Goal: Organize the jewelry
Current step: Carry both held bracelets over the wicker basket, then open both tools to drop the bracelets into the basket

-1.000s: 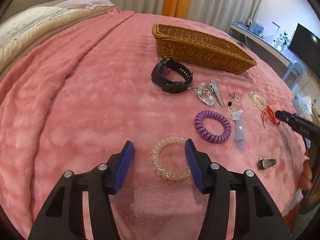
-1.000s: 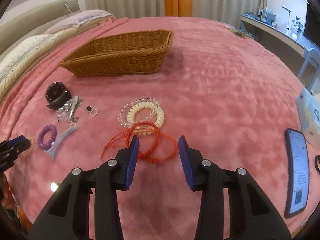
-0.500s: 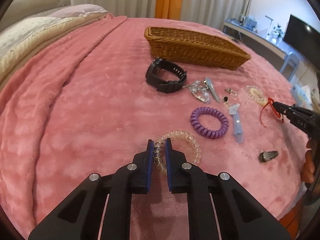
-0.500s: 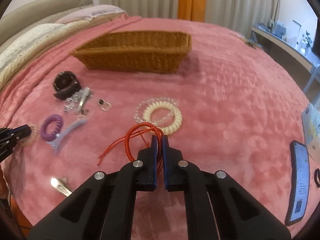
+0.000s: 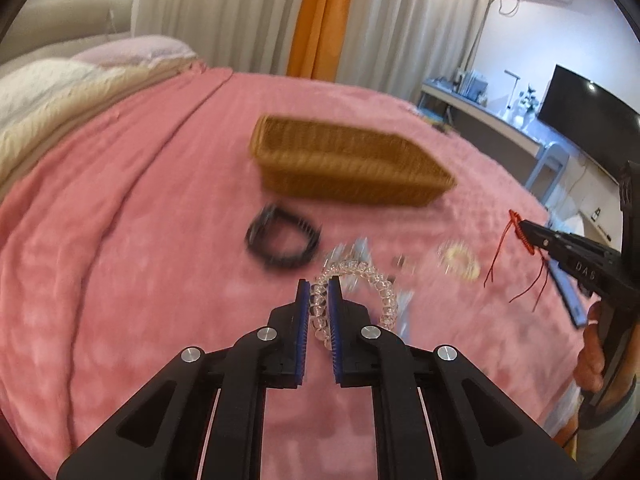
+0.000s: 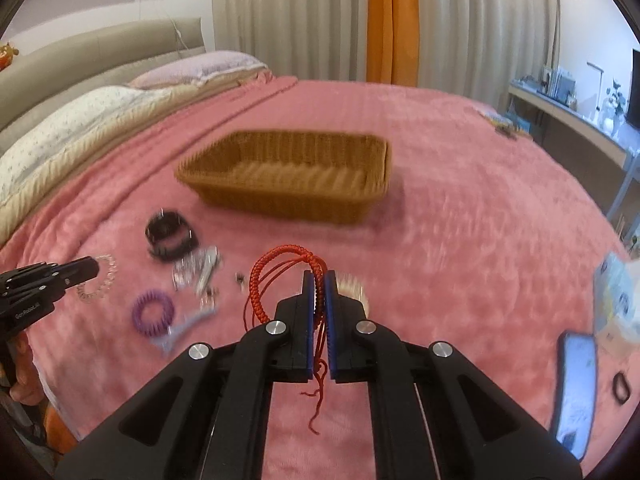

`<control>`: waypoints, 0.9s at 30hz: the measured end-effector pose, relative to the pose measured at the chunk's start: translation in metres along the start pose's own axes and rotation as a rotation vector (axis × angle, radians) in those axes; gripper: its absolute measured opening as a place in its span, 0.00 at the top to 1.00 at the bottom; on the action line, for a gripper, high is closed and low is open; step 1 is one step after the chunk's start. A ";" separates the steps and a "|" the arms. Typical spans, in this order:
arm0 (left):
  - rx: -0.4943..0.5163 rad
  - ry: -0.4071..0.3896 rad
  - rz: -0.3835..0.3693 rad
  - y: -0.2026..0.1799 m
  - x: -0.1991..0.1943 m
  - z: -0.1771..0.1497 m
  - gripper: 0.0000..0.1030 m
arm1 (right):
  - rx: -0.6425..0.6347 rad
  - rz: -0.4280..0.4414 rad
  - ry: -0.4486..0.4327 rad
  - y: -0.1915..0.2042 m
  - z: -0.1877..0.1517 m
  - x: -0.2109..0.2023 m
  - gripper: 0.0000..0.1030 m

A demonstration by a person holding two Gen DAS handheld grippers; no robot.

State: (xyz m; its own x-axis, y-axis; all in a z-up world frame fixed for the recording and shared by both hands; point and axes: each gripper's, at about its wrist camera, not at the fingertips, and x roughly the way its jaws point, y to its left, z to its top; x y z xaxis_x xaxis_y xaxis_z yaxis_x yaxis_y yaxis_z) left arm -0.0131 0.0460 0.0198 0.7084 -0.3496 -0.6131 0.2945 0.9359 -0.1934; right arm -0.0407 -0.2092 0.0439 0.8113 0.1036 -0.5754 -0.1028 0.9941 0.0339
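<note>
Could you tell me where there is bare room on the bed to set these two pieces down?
The basket interior looks empty. Bare blanket lies right of the basket, up to the phone, and also left of the watch. Between the watch and the purple coil it is crowded with clips and rings.

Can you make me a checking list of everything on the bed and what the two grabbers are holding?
Surface: pink blanket over a bed.
Job's things: wicker basket, empty; black watch, purple coil tie, cream coil tie and clips on the blanket.
Clutter: phone at the right edge.
Grippers: left gripper shut on clear bead bracelet; right gripper shut on red cord bracelet.
Cables: nothing seen.
Surroundings: curtains, pillows, desk.
</note>
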 end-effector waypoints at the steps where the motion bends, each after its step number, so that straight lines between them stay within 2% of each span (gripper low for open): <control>1: 0.008 -0.013 0.001 -0.003 0.001 0.009 0.92 | -0.003 -0.003 -0.011 0.000 0.007 -0.001 0.96; 7: 0.049 -0.095 0.045 -0.023 0.024 0.086 0.92 | 0.005 -0.009 -0.064 -0.002 0.068 0.018 0.96; 8: 0.044 -0.095 0.032 -0.023 0.030 0.095 0.92 | 0.007 -0.011 -0.066 -0.002 0.076 0.025 0.96; 13: 0.006 -0.089 0.034 -0.016 0.079 0.134 0.92 | 0.030 0.007 -0.013 -0.005 0.110 0.084 0.96; 19: -0.004 0.010 0.077 -0.006 0.149 0.139 0.92 | 0.057 0.012 0.117 -0.010 0.121 0.161 0.96; 22: -0.007 0.051 0.084 -0.002 0.168 0.136 0.92 | 0.065 0.017 0.180 -0.012 0.116 0.187 0.96; 27: 0.000 0.088 0.097 0.003 0.181 0.132 0.90 | 0.030 -0.005 0.224 -0.009 0.107 0.207 0.96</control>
State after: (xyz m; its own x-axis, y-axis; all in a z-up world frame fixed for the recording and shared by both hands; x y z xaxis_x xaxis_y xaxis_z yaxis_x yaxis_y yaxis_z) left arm 0.2004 -0.0206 0.0095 0.6745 -0.2524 -0.6938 0.2276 0.9651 -0.1298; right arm 0.1898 -0.1936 0.0119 0.6636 0.0923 -0.7424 -0.0793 0.9954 0.0528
